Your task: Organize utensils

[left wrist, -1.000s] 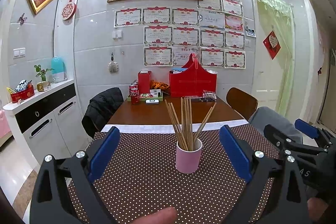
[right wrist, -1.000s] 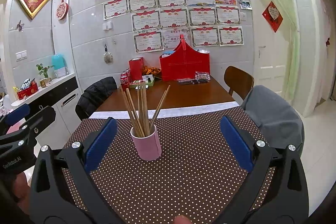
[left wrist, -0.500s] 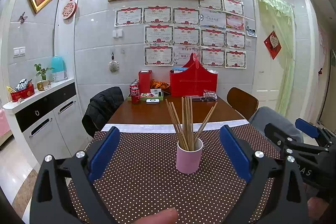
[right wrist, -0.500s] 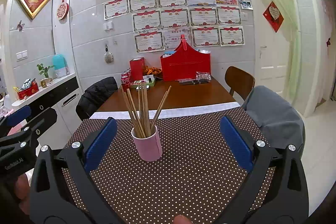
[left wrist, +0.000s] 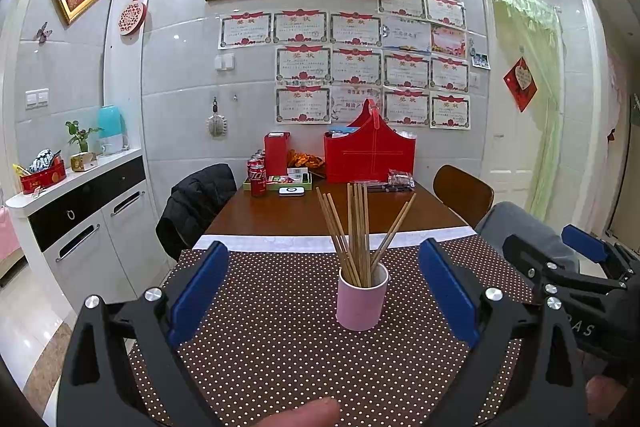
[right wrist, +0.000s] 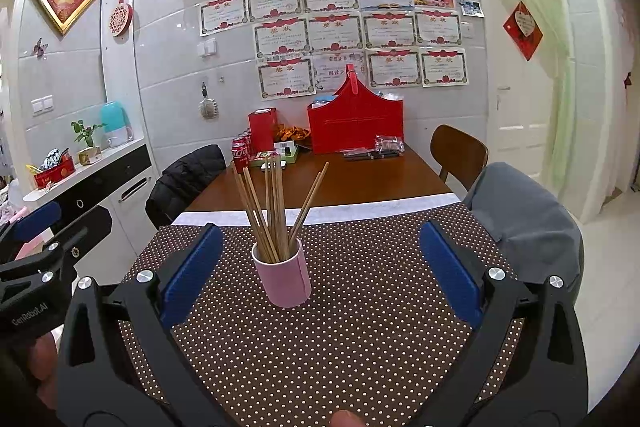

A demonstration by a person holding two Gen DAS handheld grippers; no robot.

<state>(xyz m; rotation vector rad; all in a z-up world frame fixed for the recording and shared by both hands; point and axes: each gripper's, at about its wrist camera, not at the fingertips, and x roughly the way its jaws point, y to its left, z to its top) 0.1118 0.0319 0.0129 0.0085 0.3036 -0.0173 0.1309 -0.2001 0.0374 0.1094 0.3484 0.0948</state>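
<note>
A pink cup (left wrist: 362, 301) (right wrist: 285, 277) stands upright on the brown dotted tablecloth (left wrist: 280, 347) (right wrist: 360, 327), holding several wooden chopsticks (left wrist: 358, 235) (right wrist: 272, 211) that fan out of its top. My left gripper (left wrist: 326, 291) is open, its blue-padded fingers wide apart, with the cup a little ahead between them. My right gripper (right wrist: 320, 269) is also open, and the cup sits ahead, left of its centre. Neither gripper holds anything. Each view shows the other gripper at its edge.
Beyond the cloth, the wooden table (left wrist: 304, 213) carries a red basket (left wrist: 370, 157), a red box, soda cans (left wrist: 258, 179) and a small tray. Chairs stand left (left wrist: 196, 203) and right (left wrist: 464, 193). A grey-draped chair (right wrist: 524, 223) sits at right, a white cabinet (left wrist: 80, 219) at left.
Both views have shifted only slightly; the cup, chopsticks and both open grippers keep nearly the same places.
</note>
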